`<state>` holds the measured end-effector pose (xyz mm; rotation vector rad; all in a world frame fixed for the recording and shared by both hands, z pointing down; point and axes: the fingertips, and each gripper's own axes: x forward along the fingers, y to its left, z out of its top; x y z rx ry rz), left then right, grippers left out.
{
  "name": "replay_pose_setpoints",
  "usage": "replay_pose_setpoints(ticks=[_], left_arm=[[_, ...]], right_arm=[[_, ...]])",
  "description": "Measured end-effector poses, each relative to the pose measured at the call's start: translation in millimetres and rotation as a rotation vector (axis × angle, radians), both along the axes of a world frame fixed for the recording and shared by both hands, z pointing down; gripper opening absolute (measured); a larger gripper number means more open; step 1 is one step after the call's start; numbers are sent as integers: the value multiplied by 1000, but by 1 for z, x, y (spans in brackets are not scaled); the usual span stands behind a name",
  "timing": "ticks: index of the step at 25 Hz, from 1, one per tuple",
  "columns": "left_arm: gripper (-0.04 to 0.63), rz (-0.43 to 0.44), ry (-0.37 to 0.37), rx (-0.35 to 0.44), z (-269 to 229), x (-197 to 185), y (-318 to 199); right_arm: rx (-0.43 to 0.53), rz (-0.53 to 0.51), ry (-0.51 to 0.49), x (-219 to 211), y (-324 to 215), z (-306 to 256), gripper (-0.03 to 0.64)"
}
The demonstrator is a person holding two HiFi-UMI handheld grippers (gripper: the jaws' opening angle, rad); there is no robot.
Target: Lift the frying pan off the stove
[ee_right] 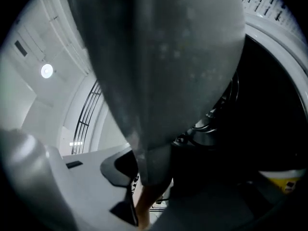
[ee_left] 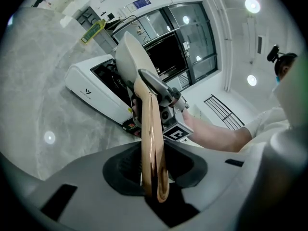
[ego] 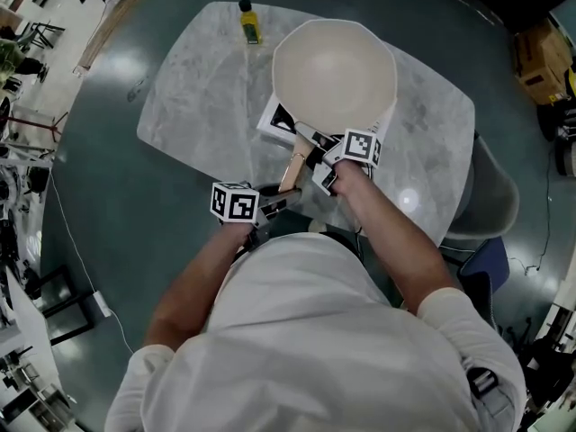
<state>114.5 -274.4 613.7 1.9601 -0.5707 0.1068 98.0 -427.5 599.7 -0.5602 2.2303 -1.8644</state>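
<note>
The frying pan (ego: 333,70) is seen over the white stove (ego: 273,120), which it largely covers in the head view, its cream inside turned upward and its wooden handle (ego: 293,167) pointed back toward the person. In the right gripper view the pan's grey underside (ee_right: 168,57) is shown with the stove's dark top (ee_right: 269,105) set apart from it, so the pan is judged to be already raised clear of the stove. The lift itself therefore appears done, and only carrying the pan away, if that is wanted, is left. The far end of the handle (ee_left: 151,143) is pinched by the left claw (ego: 270,201), whose jaws are pressed against it from both sides in the left gripper view. The neck of the handle, just beside the pan's bowl, is clamped by the right claw (ego: 322,165), and in the right gripper view the handle is seen running down between its jaws. The pan is thus held ahead of both claws, the right nearer to it than the left. The stove is carried on a marbled tabletop (ego: 198,88), and a small yellow-green bottle (ego: 248,22) is stood near its far edge, well apart from the pan.
</note>
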Motion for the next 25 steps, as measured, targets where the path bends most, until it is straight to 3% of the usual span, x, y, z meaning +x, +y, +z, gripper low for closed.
replay_pose_setpoints(ticks=[12, 25], left_arm=[[127, 39, 98, 48, -40, -5, 6], [126, 290, 123, 108, -89, 12, 43]], right_arm=[[-2, 64, -16, 4, 6, -23, 161], [80, 271, -1, 56, 46, -85, 163]])
